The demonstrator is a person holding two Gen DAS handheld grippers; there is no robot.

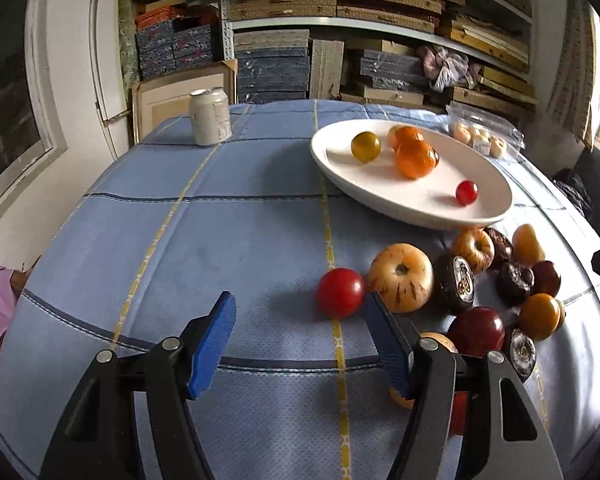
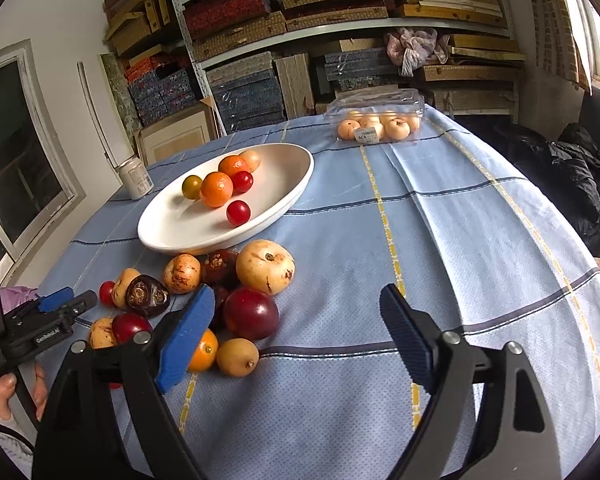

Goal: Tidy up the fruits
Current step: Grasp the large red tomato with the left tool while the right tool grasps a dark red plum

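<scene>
Both grippers, left gripper and right gripper, are hanging spread and empty over the tablecloth while a few fruits are sitting in the white dish, with the loose pile waiting beside its near rim.

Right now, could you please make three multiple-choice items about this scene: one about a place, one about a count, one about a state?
1. Where is the can?
A. in the plate
B. on the cloth, left of the plate
C. in the clear box

2. How many red cherry tomatoes lie in the plate?
A. two
B. none
C. five

3. The right claw is:
A. shut on an orange
B. open, holding nothing
C. shut on a tomato

Answers: B, the can stands apart on the cloth; A, two small red ones show; B, its fingers stand apart around nothing.
</scene>
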